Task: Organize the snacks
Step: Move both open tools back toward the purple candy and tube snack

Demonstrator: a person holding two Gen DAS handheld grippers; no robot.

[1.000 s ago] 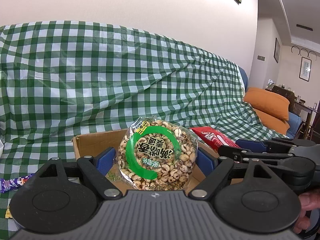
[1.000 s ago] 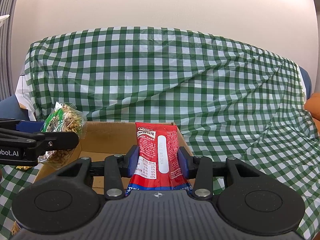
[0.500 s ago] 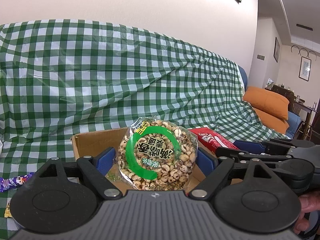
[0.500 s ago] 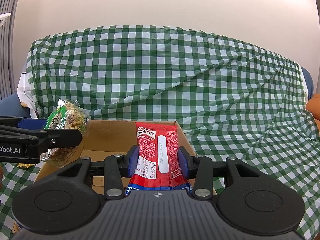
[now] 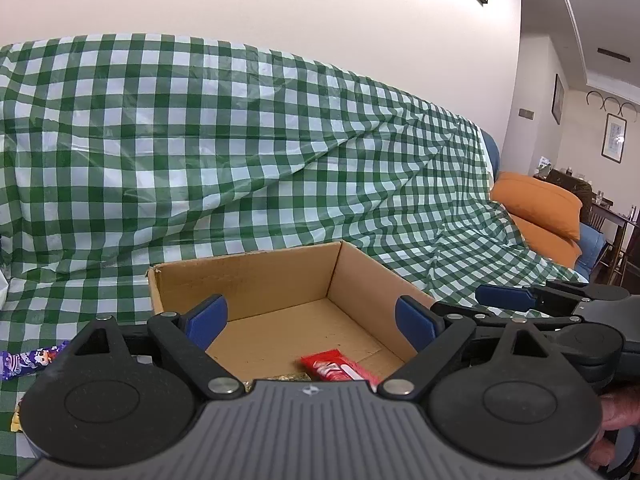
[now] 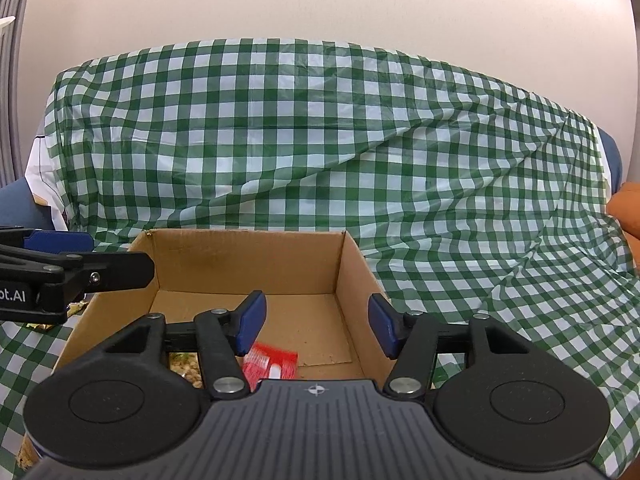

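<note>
An open cardboard box (image 5: pixel 256 276) (image 6: pixel 248 260) sits on the green checked cloth. My left gripper (image 5: pixel 310 318) is open and empty above the box's near side. My right gripper (image 6: pixel 316 324) is open and empty above the box, beside the left one. A red snack packet (image 5: pixel 338 368) (image 6: pixel 272 364) lies on the box floor. The puffed-grain bag (image 6: pixel 184 366) lies next to it, mostly hidden behind my grippers; a sliver of it shows in the left wrist view (image 5: pixel 288 377).
A purple wrapped snack (image 5: pixel 28 360) lies on the cloth left of the box. A gold wrapper (image 6: pixel 74 308) lies by the box's left wall. The checked cloth (image 5: pixel 200 140) drapes a sofa behind. Orange cushions (image 5: pixel 540 208) lie at the far right.
Both grippers have opened. The puffed-grain bag has left the left gripper and the red packet the right gripper; both now lie in the box.
</note>
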